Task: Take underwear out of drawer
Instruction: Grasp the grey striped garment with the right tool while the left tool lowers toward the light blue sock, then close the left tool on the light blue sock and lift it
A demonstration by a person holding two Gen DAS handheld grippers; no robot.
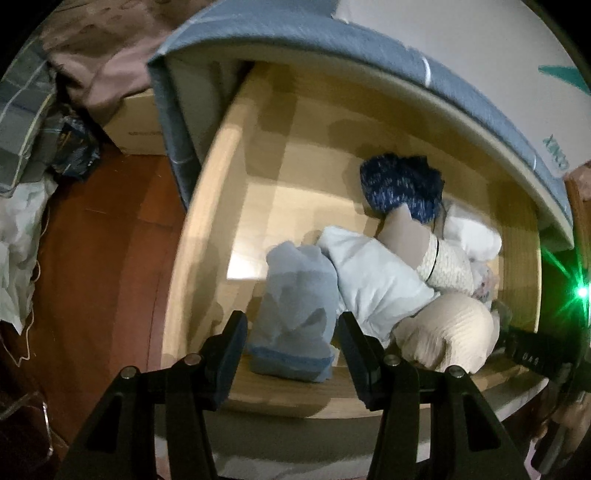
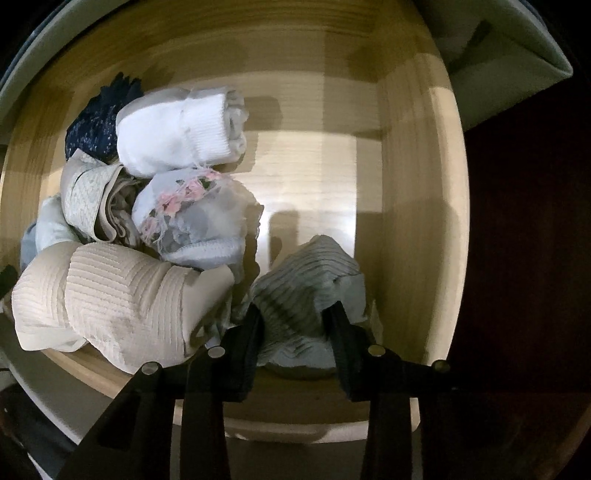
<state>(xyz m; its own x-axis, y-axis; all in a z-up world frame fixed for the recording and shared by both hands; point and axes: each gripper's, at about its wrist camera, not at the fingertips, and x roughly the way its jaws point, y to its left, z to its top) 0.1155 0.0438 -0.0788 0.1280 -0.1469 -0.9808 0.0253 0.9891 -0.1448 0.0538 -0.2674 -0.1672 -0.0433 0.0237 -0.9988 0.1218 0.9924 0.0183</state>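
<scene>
The open wooden drawer (image 1: 229,184) holds several rolled pieces of underwear. A light blue roll (image 1: 295,295) lies on the drawer floor between the fingers of my left gripper (image 1: 291,321). That gripper is open, with a small gap showing on the left side. My right gripper (image 2: 294,312) points straight down and is shut on a grey ribbed roll (image 2: 306,273) near the drawer's front wall (image 2: 317,413). Beside it sit a cream ribbed roll (image 2: 122,302), a roll with pink flowers (image 2: 192,210), a white roll (image 2: 177,129) and a dark blue one (image 2: 99,122).
A mattress in a blue sheet (image 1: 295,33) overhangs the drawer's back. To the left lie reddish wood floor (image 1: 92,240), a cardboard box (image 1: 136,122) and heaped cloth (image 1: 22,229). Bare drawer floor (image 2: 314,166) shows on the right of the pile.
</scene>
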